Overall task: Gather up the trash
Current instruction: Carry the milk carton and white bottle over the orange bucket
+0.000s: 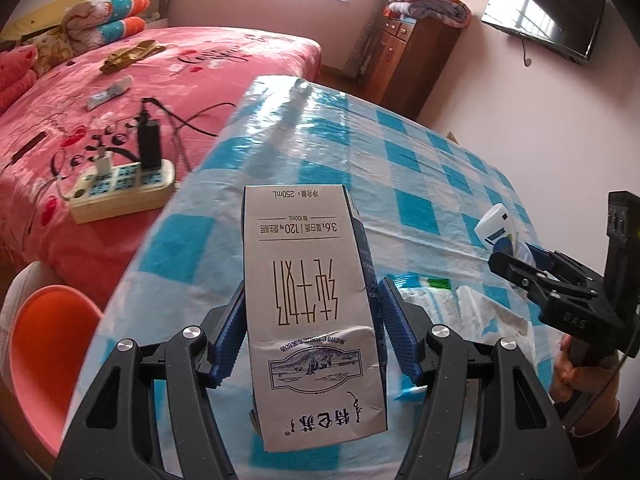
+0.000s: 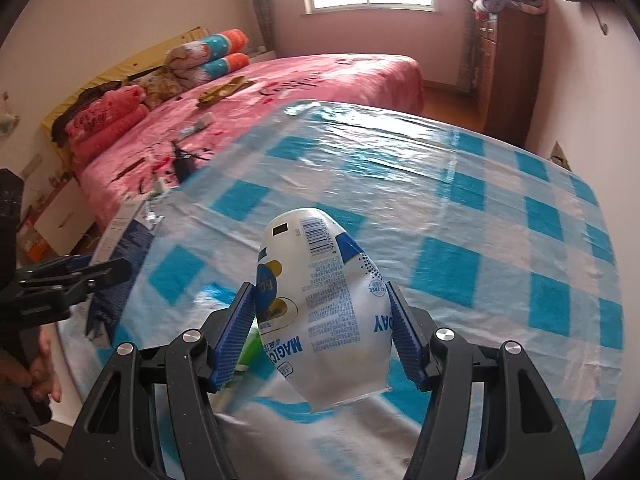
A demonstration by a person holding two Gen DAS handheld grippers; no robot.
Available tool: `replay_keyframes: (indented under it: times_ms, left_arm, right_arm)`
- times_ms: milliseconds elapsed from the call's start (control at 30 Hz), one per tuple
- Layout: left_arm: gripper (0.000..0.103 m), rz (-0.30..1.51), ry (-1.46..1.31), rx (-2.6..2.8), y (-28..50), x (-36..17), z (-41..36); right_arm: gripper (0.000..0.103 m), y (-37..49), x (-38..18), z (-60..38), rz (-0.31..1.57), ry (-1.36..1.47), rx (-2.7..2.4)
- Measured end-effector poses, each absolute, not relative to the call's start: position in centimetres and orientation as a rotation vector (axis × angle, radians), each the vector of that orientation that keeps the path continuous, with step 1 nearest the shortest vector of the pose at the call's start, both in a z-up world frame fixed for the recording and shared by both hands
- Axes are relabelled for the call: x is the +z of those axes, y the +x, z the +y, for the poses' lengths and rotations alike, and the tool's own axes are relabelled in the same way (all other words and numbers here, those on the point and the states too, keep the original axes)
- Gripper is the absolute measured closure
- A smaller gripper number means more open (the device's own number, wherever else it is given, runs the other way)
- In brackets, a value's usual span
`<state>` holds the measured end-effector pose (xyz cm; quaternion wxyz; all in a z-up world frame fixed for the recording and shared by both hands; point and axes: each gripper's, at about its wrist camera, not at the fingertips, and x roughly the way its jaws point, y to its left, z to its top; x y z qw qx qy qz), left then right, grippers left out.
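left tool (image 1: 312,312) clenched on a white milk carton (image 1: 310,280); right tool (image 2: 322,320) clenched on a white yogurt cup (image 2: 324,304), both above the blue-checked desk (image 2: 500,240).

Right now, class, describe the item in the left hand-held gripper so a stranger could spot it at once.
Find the table with the blue-and-white checked cloth beside the pink bed. Above its near edge, the left hand-held gripper clamps a milk carton. Unlike the rounded white cup in the other gripper, it is a tall, flat-sided silver box with gold characters.
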<state>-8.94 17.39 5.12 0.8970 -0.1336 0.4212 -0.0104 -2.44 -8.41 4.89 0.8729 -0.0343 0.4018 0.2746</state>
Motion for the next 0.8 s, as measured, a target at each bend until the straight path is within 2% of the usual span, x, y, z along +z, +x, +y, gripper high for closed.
replay_keyframes:
  times_ms: [467, 800]
  left_arm:
    - [0.039, 0.850, -0.362, 0.119, -14.2, 4.4, 25.4]
    - [0.039, 0.862, -0.453, 0.288, -18.9, 1.9, 33.2]
  right_arm:
    - [0.038, -7.0, 6.5, 2.4, 0.831, -0.200, 0.800]
    - [0.038, -10.4, 6.2, 11.8, 0.838, -0.301, 0.988]
